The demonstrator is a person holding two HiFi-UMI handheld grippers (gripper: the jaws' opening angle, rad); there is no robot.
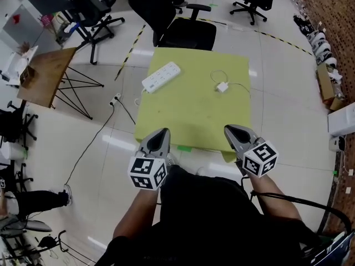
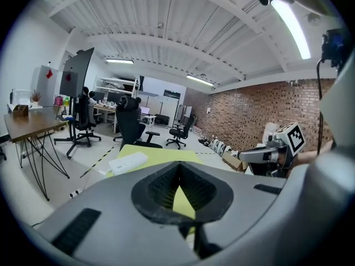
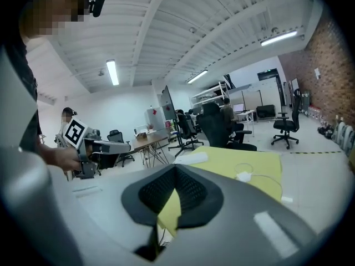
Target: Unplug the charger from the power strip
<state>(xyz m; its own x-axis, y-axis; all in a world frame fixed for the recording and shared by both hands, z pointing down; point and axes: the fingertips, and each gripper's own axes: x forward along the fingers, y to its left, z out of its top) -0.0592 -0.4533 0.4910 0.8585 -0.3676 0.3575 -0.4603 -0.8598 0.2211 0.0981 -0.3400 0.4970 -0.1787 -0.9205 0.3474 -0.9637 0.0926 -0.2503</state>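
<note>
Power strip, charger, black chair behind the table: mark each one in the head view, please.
power strip (image 1: 161, 76), head view, middle of its white top face.
charger (image 1: 222, 87), head view, its white body.
black chair (image 1: 189, 34), head view, its seat.

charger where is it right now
Head view: the white charger lies on the far right part of the yellow table, right of the power strip and apart from it.
</note>
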